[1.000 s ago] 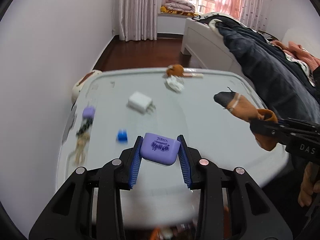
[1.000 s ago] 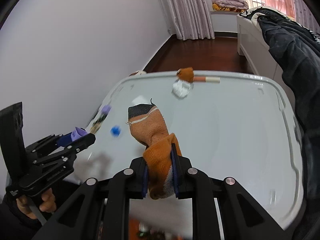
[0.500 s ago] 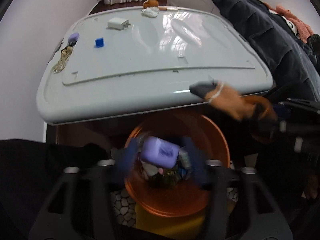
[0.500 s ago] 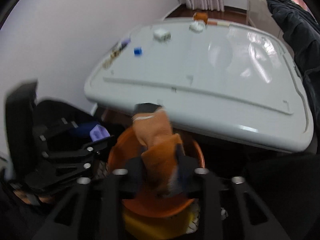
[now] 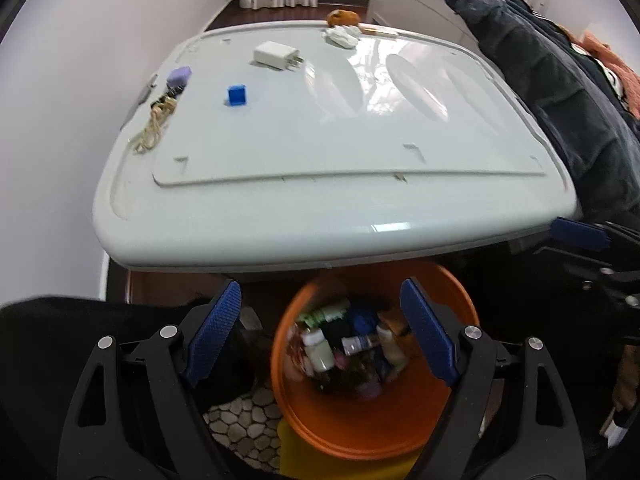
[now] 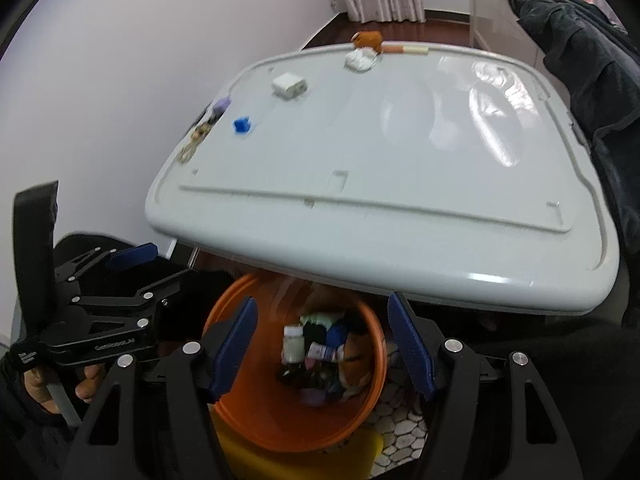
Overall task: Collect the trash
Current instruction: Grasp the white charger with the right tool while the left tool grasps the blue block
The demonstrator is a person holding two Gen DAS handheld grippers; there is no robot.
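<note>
An orange bin [image 5: 360, 436] [image 6: 280, 420] stands on the floor under the near edge of the pale grey table [image 5: 320, 200] [image 6: 400, 220]. Blurred trash [image 5: 344, 348] [image 6: 316, 354], bottles among it, lies inside. My left gripper [image 5: 320, 286] hangs above the bin, jaws wide and still opening, with nothing between them. My right gripper [image 6: 322, 300] hangs over the same bin, jaws also opening and empty. On the table lie a blue cube [image 5: 237, 95] [image 6: 241, 125], a white charger [image 5: 276, 56] [image 6: 288, 85] and a crumpled tissue [image 5: 342, 35] [image 6: 361, 59].
A lilac piece [image 5: 179, 76] and a beige cord [image 5: 154, 132] lie at the table's left edge. An orange lump [image 5: 342, 17] sits at the far edge. Dark bedding [image 5: 560, 100] borders the right side. A pebble mat [image 5: 240, 420] lies under the bin.
Both grippers swung from above the table down over the bin. The left let go of the purple case, the right of the orange sock. Both jaws opened wide.
</note>
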